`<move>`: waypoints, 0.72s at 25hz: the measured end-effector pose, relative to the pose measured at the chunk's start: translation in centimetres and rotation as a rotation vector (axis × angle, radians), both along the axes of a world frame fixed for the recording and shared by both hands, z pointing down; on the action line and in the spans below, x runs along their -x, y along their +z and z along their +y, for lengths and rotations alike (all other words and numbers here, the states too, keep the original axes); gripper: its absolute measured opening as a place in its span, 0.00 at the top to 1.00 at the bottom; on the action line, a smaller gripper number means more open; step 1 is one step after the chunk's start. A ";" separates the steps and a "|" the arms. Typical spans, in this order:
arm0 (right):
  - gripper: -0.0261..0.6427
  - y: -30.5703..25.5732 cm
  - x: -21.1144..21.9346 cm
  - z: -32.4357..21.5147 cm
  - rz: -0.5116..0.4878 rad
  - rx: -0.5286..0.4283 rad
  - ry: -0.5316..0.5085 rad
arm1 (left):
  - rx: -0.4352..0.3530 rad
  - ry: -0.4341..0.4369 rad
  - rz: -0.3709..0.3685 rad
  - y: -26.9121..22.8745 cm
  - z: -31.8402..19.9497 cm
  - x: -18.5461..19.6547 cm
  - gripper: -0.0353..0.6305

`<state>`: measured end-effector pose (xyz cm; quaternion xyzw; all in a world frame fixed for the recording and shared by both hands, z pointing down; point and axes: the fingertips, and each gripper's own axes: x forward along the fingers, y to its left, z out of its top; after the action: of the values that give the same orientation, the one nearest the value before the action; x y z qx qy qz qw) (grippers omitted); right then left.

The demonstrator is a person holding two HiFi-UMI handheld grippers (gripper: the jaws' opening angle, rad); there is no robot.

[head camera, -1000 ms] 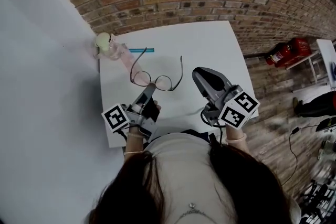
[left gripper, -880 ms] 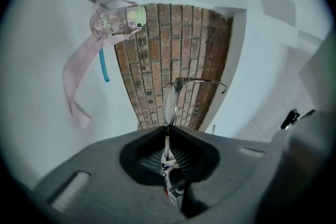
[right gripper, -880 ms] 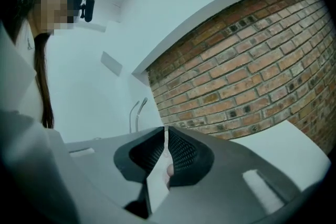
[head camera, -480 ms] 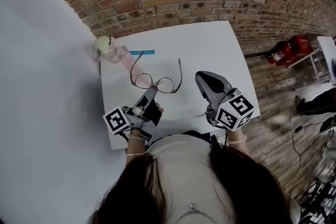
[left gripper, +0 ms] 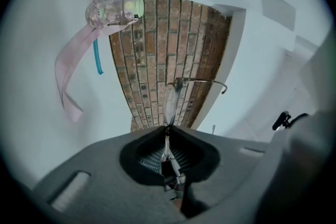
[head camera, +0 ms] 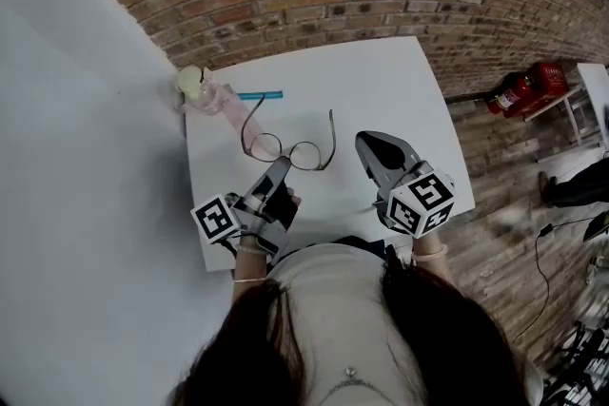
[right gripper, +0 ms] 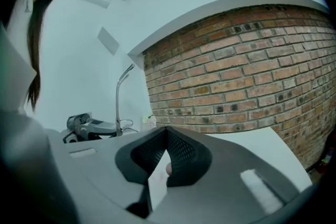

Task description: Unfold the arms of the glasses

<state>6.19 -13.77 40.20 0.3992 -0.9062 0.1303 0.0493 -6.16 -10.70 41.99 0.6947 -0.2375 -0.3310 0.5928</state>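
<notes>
Thin-rimmed glasses (head camera: 290, 150) are held just over the white table (head camera: 381, 90), both arms spread and pointing toward the brick wall. My left gripper (head camera: 277, 172) is shut on the glasses at the bridge, from the near side. In the left gripper view the frame runs edge-on out of the jaws, with one lens (left gripper: 169, 105) and one arm (left gripper: 202, 81) showing. My right gripper (head camera: 374, 145) hovers to the right of the glasses, apart from them, shut with nothing in it. The right gripper view shows the left gripper (right gripper: 86, 126) and a glasses arm (right gripper: 119, 97).
A small clear-pink bottle with a pale cap and pink ribbon (head camera: 205, 90) lies at the table's far left corner, a blue stick (head camera: 259, 95) beside it. A brick wall stands behind the table. A red fire extinguisher (head camera: 519, 92) lies on the floor at right.
The right gripper has drawn back slightly toward the person. The left gripper and the glasses have shifted only a little.
</notes>
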 end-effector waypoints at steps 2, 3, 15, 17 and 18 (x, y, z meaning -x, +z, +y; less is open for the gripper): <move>0.95 0.2 -0.1 0.0 0.009 -0.001 0.004 | -0.001 -0.003 0.001 0.0 0.1 0.1 0.91; 0.95 0.3 -0.1 0.0 0.014 -0.002 0.007 | -0.001 -0.006 -0.001 0.0 0.1 0.2 0.91; 0.95 2.0 -1.1 -0.2 0.077 0.027 0.060 | -0.009 -0.017 0.008 -0.2 0.1 0.5 0.91; 0.96 2.1 -1.0 -0.2 0.080 0.029 0.057 | -0.012 -0.016 0.010 -0.2 0.1 0.6 0.91; 0.95 2.1 -0.9 -0.2 0.081 0.029 0.055 | -0.013 -0.016 0.011 -0.2 0.1 0.6 0.91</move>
<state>7.07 -13.92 42.30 0.4281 -0.8902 0.1285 0.0882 -6.78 -10.62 41.74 0.6948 -0.2374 -0.3411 0.5869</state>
